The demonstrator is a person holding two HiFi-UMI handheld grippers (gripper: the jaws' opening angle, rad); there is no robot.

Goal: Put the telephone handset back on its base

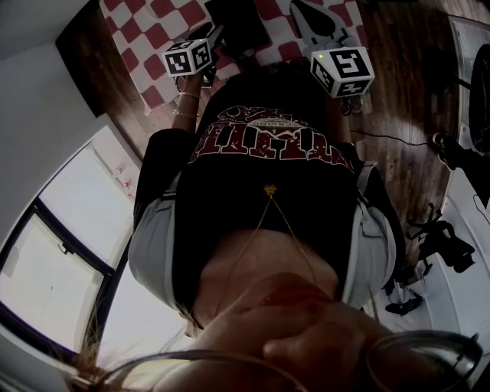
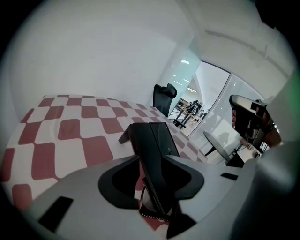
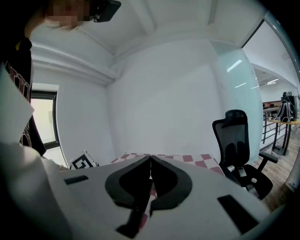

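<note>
The black telephone (image 2: pixel 151 140) lies on the red-and-white checked cloth (image 2: pixel 70 131), its long handset side by side with a flat black panel. My left gripper (image 2: pixel 152 161) points down at it, jaws spread wide, and the near end of the handset sits in the gap between them; a bit of cord shows below. In the head view the phone (image 1: pixel 239 21) is a dark shape at the top, just right of the left gripper's marker cube (image 1: pixel 188 57). My right gripper (image 3: pixel 150 161) hangs over the table edge, its jaw tips touching with nothing in them; its cube (image 1: pixel 343 70) is at upper right.
The person's dark shirt fills most of the head view. A black office chair (image 3: pixel 238 140) stands beyond the table on a wooden floor (image 1: pixel 398 122). A small round table (image 2: pixel 216 144) and a glass wall lie further off. The left gripper's cube (image 3: pixel 83 162) shows in the right gripper view.
</note>
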